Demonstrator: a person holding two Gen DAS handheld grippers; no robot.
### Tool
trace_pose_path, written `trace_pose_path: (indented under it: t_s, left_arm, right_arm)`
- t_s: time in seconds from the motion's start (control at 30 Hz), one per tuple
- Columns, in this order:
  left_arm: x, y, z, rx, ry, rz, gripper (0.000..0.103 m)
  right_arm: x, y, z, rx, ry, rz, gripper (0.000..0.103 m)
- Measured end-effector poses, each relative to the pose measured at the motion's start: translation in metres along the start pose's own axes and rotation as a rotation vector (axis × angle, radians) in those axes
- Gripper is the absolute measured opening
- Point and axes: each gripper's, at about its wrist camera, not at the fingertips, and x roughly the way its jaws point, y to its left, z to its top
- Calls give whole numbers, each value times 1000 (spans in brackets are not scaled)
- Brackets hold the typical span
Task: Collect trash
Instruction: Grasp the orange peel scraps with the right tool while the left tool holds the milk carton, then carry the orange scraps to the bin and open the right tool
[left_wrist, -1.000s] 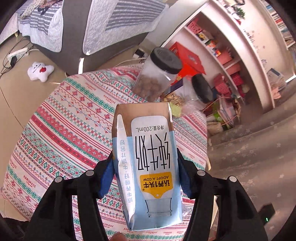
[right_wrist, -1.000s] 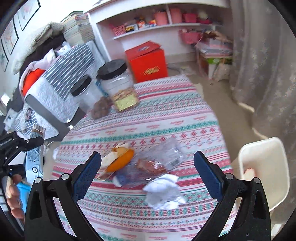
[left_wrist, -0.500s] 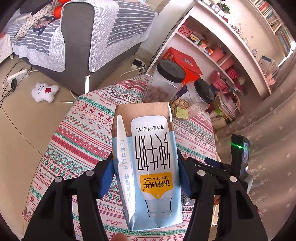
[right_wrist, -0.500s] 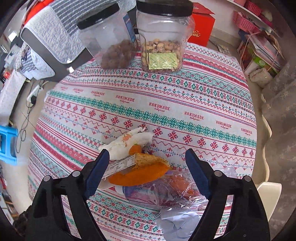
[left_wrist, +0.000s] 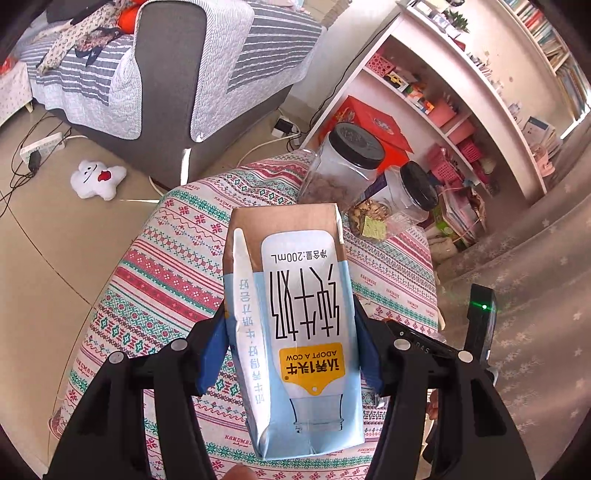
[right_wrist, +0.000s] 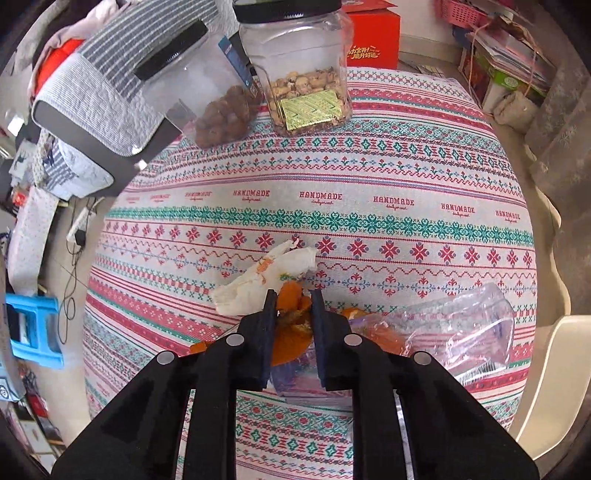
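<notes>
Table with the patterned cloth fills the view ahead of both sets of fingers, and the left gripper has its fingers clamped on the milk carton, same as a second ago. Right gripper has just been closing, fingers now nearly together on the orange peel, white wrapper just left of them. I'd guess a lift comes next.

Two clear jars with black lids, one jar of nuts and one jar of brown balls, are seen at 12 o'clock on the striped tablecloth. A blue stool is seen at 9 o'clock. A white plush toy is seen on the floor.
</notes>
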Motion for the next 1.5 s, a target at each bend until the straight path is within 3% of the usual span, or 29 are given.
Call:
trace_pose_path:
  t_s: [0.13,0.4,0.57,0.97,1.1,1.37,1.5]
  left_arm:
    - [-2,0,-1,0,-11,-6,59]
    - [-12,-13,-4,42,-79,-4,59]
    - [-10,-23,-8,70,-91,-12,59]
    - [2,-58,-21,143,-126,-11,59]
    - [9,-73,-28,175,-126,-13,59]
    - [28,-103,-45,222,-97,-22,59]
    - [36,-122,-56,262,-87,-28,59]
  right_arm:
    - [-26,14,-16,2,-89,6,13]
    - [-100,41,-42,-13,-383,13,7]
    - [-128,36,-56,-4,-518,-5,6]
    - [-164,-23,-65,137,-674,-100,6]
    - [-180,-50,-72,173,-736,-204,6]
    - [-207,-127,-94,330,-774,-390,6]
    - [-210,-165,-104,411,-724,-501,7]
